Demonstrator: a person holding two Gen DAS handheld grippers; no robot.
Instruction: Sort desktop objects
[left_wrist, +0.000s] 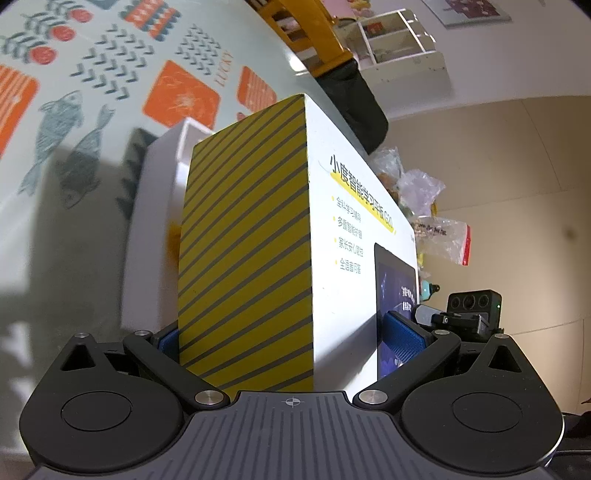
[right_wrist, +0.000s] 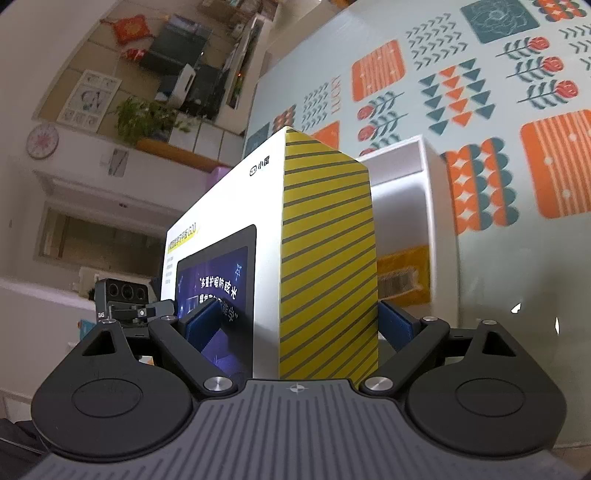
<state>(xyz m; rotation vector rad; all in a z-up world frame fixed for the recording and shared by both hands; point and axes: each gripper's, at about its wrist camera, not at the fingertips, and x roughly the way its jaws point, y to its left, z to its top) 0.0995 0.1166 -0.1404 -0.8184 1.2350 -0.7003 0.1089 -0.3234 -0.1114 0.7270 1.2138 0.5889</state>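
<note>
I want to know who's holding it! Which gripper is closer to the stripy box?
Neither: both grip it. The left gripper clamps one striped end of the box; the right gripper clamps the other.

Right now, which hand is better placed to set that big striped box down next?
Neither alone, probably. The left tongs and the right tongs each clamp an opposite end of the striped box, blue pads on both sides. It looks wide, so lowering it onto the patterned tablecloth likely needs both together.
</note>
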